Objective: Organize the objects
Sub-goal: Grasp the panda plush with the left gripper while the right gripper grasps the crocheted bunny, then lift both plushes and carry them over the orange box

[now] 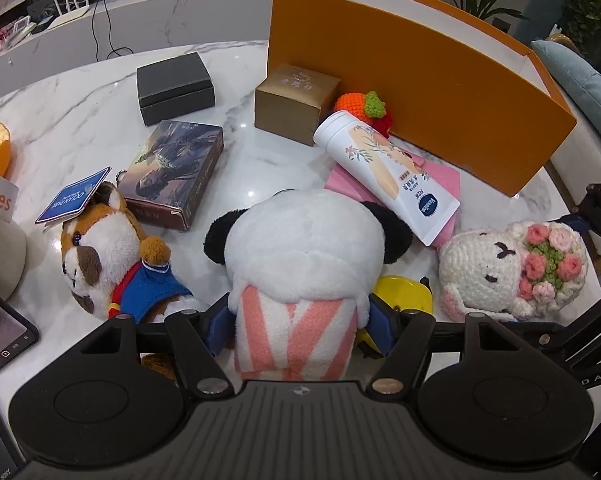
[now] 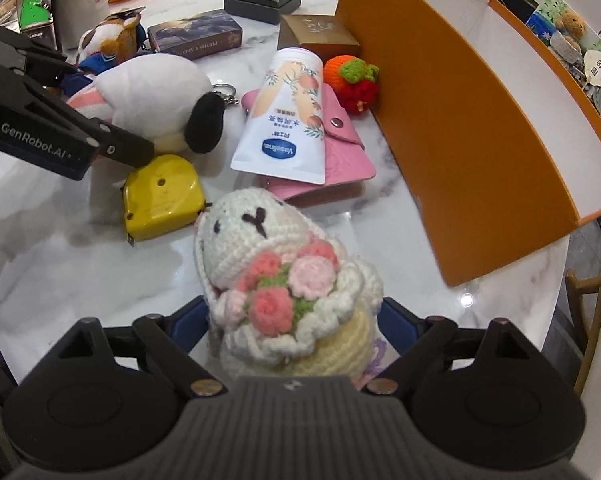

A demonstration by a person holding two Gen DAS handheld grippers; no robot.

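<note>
My left gripper point(image 1: 300, 332) is shut on the panda plush point(image 1: 312, 248), gripping its pink-and-white striped body; the plush also shows in the right wrist view point(image 2: 156, 92) with the left gripper's arm beside it. My right gripper point(image 2: 296, 328) is shut on the crocheted bunny with a flower bouquet point(image 2: 276, 276), also seen in the left wrist view point(image 1: 508, 268). A large orange box point(image 1: 412, 92) stands open at the back right, its white inside visible in the right wrist view point(image 2: 500, 92).
On the marble table point(image 1: 100, 92) lie a Vaseline tube point(image 2: 288, 116) on a pink wallet point(image 2: 340, 160), a yellow tape measure point(image 2: 160, 200), a crocheted fruit point(image 2: 352, 76), a gold box point(image 1: 296, 100), a black box point(image 1: 174, 88), a card box point(image 1: 176, 172) and a dog plush point(image 1: 108, 248).
</note>
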